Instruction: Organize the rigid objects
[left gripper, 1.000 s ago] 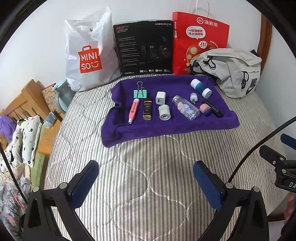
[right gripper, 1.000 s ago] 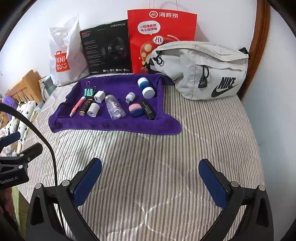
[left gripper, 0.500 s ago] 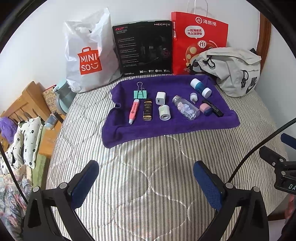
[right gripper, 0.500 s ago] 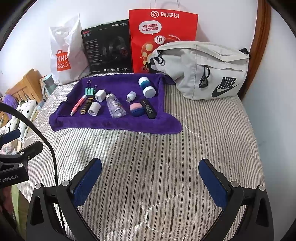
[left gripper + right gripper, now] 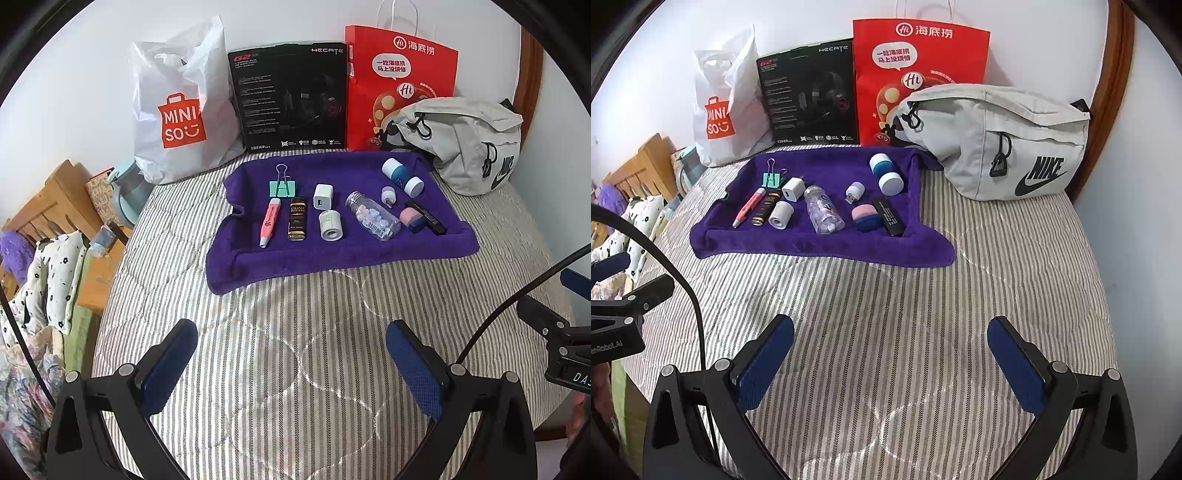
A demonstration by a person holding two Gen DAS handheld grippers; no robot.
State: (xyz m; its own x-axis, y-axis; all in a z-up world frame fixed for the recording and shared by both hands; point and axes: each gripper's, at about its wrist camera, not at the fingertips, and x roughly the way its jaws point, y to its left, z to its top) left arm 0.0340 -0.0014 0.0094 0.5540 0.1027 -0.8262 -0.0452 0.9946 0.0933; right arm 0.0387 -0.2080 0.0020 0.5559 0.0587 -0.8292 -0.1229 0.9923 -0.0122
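Note:
A purple towel (image 5: 332, 254) (image 5: 820, 247) lies on the striped bed and carries several small items: a green binder clip (image 5: 282, 187), a pink pen (image 5: 269, 220), a dark gold-labelled bottle (image 5: 297, 218), a white charger (image 5: 323, 196), a white roll (image 5: 330, 226), a clear bottle of pills (image 5: 373, 216) (image 5: 823, 214), a blue-and-white container (image 5: 402, 176) (image 5: 886, 173), and a black stick (image 5: 888, 216). A grey waist bag (image 5: 997, 144) sits to the towel's right. My left gripper (image 5: 291, 354) and right gripper (image 5: 892, 350) hover open over the near bedding, both empty.
Against the wall stand a white shopping bag (image 5: 177, 110), a black headset box (image 5: 290, 99) and a red paper bag (image 5: 399, 77). A wooden bedside unit (image 5: 55, 199) with clothes is at the left. The bed's right edge meets the wall.
Both grippers have shifted only slightly; the towel and its items sit a little lower and nearer in the views. Nothing was picked up.

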